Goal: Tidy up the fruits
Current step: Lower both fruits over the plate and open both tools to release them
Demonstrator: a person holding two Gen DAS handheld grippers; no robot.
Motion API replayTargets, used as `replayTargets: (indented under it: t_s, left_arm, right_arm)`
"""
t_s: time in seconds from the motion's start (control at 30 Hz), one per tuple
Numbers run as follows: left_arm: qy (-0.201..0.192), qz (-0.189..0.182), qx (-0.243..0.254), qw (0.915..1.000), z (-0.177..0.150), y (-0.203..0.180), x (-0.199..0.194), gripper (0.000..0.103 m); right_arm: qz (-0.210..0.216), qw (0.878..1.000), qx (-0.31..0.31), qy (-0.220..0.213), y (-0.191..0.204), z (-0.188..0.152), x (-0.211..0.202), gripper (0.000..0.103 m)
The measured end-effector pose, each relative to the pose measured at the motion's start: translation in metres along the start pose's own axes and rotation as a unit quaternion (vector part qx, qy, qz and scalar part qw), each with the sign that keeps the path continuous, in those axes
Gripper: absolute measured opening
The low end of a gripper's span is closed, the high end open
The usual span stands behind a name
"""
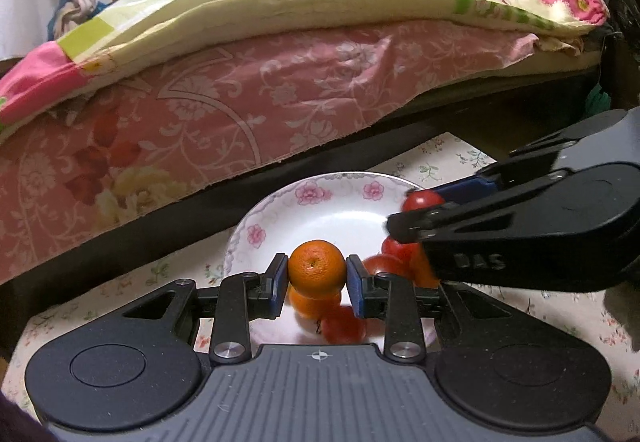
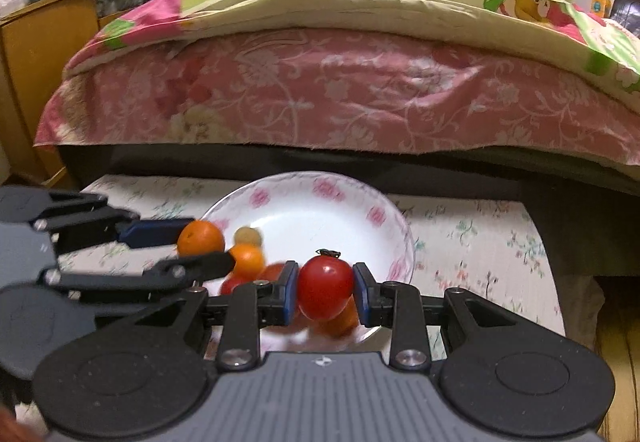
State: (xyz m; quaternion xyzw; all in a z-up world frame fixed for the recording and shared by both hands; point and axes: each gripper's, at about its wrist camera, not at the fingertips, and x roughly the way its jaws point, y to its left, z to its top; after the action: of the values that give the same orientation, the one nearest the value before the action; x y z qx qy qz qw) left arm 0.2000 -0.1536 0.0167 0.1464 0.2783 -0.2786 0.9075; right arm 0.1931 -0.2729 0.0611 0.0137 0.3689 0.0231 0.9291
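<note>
My left gripper (image 1: 317, 276) is shut on a small orange (image 1: 317, 269) and holds it over the near side of a white floral plate (image 1: 320, 198). My right gripper (image 2: 325, 290) is shut on a red tomato (image 2: 325, 288) over the same plate (image 2: 316, 210). In the left wrist view the right gripper (image 1: 416, 212) reaches in from the right with its tomato (image 1: 422, 200). In the right wrist view the left gripper (image 2: 208, 246) comes in from the left holding the orange (image 2: 201, 238). Another orange (image 1: 310, 304) and several tomatoes (image 1: 344, 328) lie on the plate.
The plate stands on a low table with a floral cloth (image 1: 440, 158). A bed with pink floral sheet (image 1: 240, 98) and folded quilts rises right behind it. A wooden cabinet (image 2: 44, 54) stands at the far left.
</note>
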Motion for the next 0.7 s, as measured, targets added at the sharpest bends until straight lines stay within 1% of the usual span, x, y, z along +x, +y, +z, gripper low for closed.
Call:
replayTargets:
  t_s: [0.07,0.13,0.2,0.37,0.5,0.7]
  left_arm:
    - [0.001,0.007,0.004,1.0000,0.002,-0.002,0.007,0.037]
    - [0.001,0.012,0.003,0.9999,0.002,0.000,0.011,0.039]
    - [0.004,0.011,-0.004,0.9999,0.002,0.004,0.015,0.040]
    - [0.010,0.015,-0.005,0.9998,0.000,0.007,0.020,0.042]
    - [0.009,0.015,-0.010,0.9998,0.001,0.008,0.021,0.042]
    - [0.005,0.021,-0.017,0.9996,0.001,0.013,0.014,0.042]
  right_arm:
    - [0.006,1.000,0.003,-0.001,-0.003,0.006,0.008,0.030]
    - [0.011,1.000,0.001,0.000,-0.002,0.011,0.014,0.030]
    - [0.004,1.000,-0.005,-0.003,0.001,0.013,0.019,0.030]
    - [0.005,1.000,0.005,0.002,-0.003,0.014,0.032,0.030]
    - [0.006,1.000,0.013,0.011,-0.005,0.013,0.040,0.031]
    - [0.002,1.000,0.015,0.004,-0.006,0.015,0.038,0.031]
